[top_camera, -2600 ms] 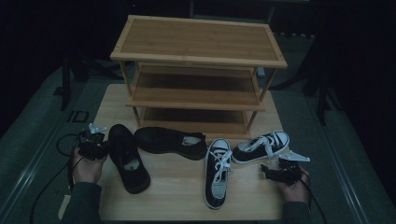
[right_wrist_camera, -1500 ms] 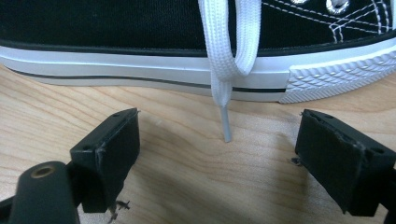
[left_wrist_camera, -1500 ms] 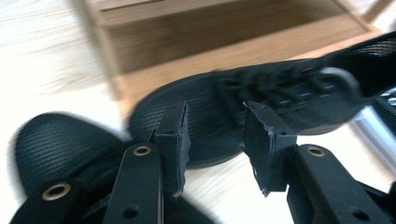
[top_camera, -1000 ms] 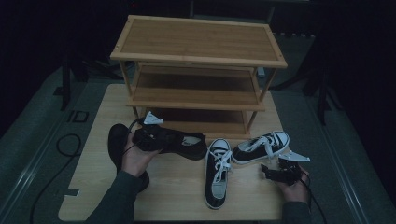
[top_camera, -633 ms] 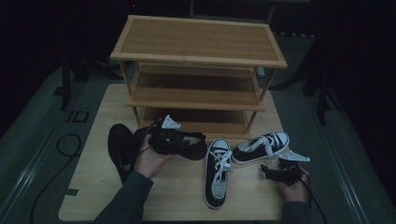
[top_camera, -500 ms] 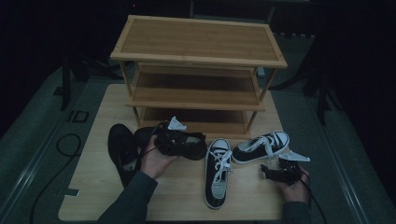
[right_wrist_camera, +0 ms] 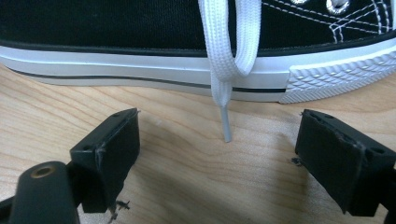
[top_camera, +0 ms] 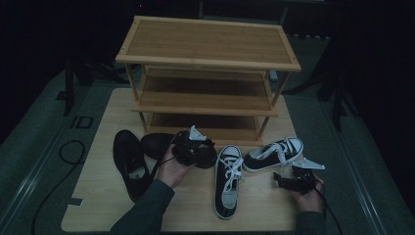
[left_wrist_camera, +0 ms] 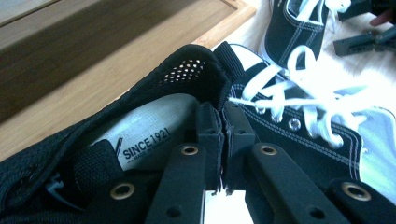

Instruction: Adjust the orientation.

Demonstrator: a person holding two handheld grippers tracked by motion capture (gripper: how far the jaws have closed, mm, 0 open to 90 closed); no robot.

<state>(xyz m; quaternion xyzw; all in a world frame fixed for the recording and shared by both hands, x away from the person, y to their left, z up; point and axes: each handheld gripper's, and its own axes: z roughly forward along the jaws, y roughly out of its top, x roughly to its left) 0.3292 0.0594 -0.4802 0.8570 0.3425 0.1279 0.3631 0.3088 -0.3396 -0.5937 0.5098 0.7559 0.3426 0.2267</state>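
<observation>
We find the left gripper [left_wrist_camera: 223, 140] with its jaws drawn together on the inner side wall of the collar of a black mesh shoe [left_wrist_camera: 140, 135]; the jaws have just been closing, and the thin fabric edge is pinched between the pads. From that grip point the shoe's printed insole and its body run away to the left in the left gripper view. In the high view the same shoe [top_camera: 164, 145] lies across the wooden board [top_camera: 98, 196], its long axis roughly parallel to the front of the bamboo shoe rack [top_camera: 205, 49], heel end at the gripper and toe pointing to the person's left. The rack's bottom shelf [top_camera: 210, 122] lies directly beyond the shoe, so we judge the coming move to be a lift and a push forward, away from the person.

The second black shoe [top_camera: 129, 164] lies just left of the held one, its axis nearly at right angles to the rack. Two black-and-white sneakers [top_camera: 227, 181] lie to the right.

The right gripper [right_wrist_camera: 219, 154] rests low over the board with jaws wide apart and nothing between the pads; a white lace tip [right_wrist_camera: 226, 126] hangs just ahead of them, off the nearer sneaker's side. We judge the left hand [top_camera: 171, 169] far the nearer to the held shoe.
</observation>
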